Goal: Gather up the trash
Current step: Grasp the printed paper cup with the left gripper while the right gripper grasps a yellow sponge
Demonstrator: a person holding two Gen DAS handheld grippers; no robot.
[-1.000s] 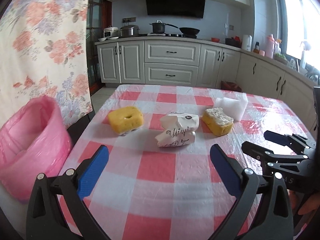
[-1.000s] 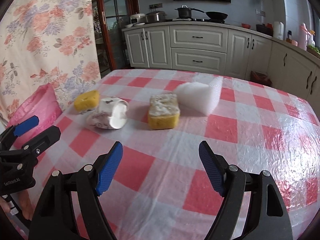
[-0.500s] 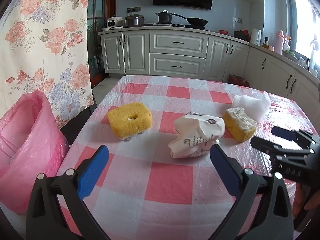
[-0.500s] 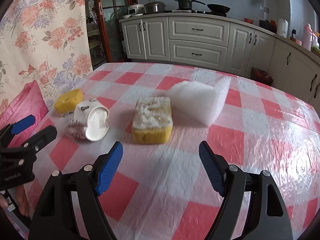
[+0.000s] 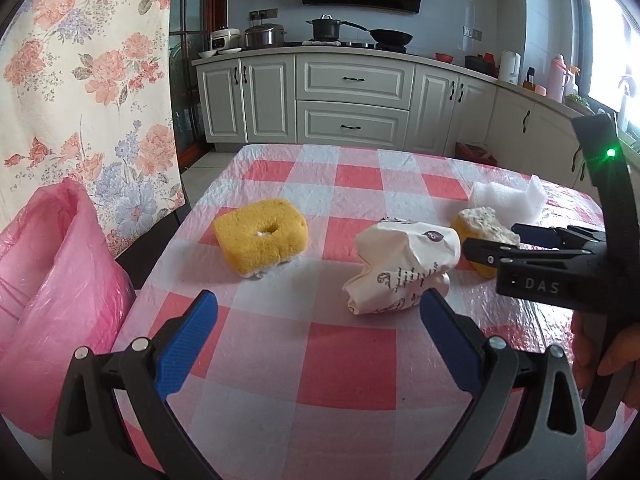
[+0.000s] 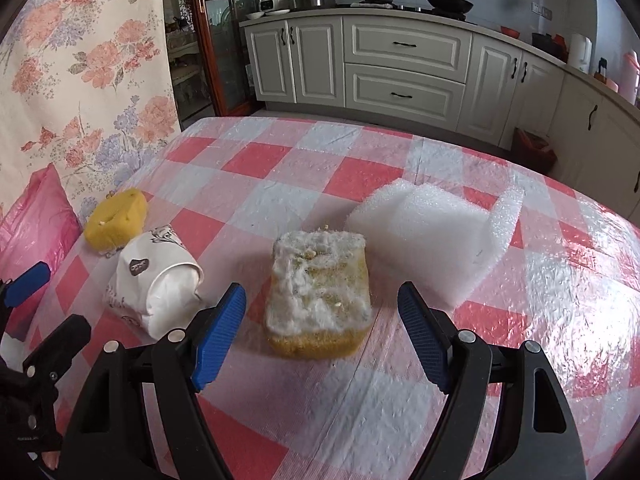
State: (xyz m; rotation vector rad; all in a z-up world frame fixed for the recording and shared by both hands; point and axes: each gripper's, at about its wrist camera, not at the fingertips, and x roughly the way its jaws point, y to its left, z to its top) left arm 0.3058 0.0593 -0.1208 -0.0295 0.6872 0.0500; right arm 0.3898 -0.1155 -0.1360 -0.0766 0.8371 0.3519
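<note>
On the red-and-white checked table lie a yellow sponge with a hole (image 5: 261, 251) (image 6: 115, 219), a crumpled paper cup (image 5: 402, 270) (image 6: 158, 280), a worn yellow sponge with a white top (image 6: 318, 294) (image 5: 482, 230) and a white foam piece (image 6: 430, 234) (image 5: 506, 197). My left gripper (image 5: 318, 338) is open and empty, just short of the cup and the holed sponge. My right gripper (image 6: 322, 330) is open, its jaws on either side of the worn sponge's near end, not touching it. A pink trash bag (image 5: 48, 292) (image 6: 30, 228) hangs at the table's left side.
A floral curtain (image 5: 80, 80) hangs at the left behind the bag. Kitchen cabinets (image 5: 352, 100) with pots on the counter stand beyond the table's far edge. The right gripper shows in the left wrist view (image 5: 560, 256), close to the cup's right side.
Both grippers have moved forward over the table. The left one has closed in on the cup and holed sponge, the right one on the worn sponge. Both stay open.
</note>
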